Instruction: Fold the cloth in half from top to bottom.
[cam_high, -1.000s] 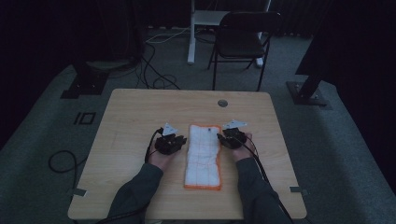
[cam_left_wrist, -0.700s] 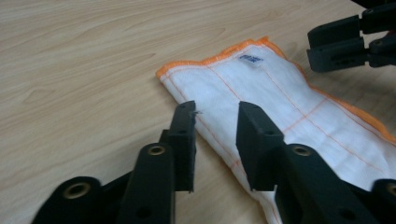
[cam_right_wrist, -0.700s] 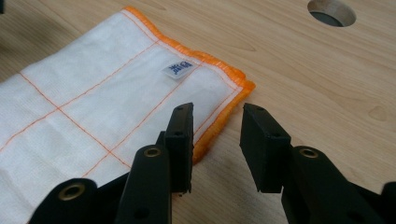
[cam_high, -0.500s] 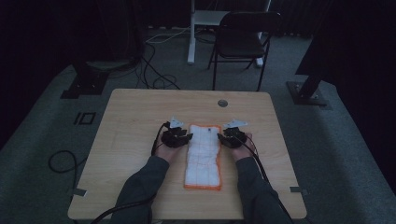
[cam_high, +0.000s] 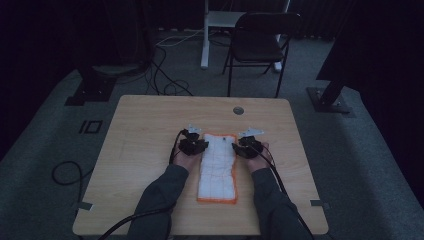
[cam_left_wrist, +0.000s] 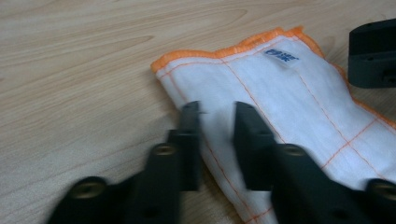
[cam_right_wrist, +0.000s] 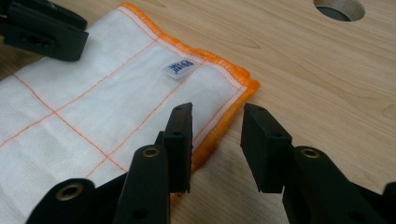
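Cloth — small blue-lettered label, unreadable — left tool closing over its edge; right tool apart.

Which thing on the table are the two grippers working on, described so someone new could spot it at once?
Start at the wooden table and look at the middle of its near half, between the person's two hands. There lies a folded cloth, a long strip running away from the person. It is white with an orange stitched border, thin orange grid lines and a small blue-printed label near its far end.
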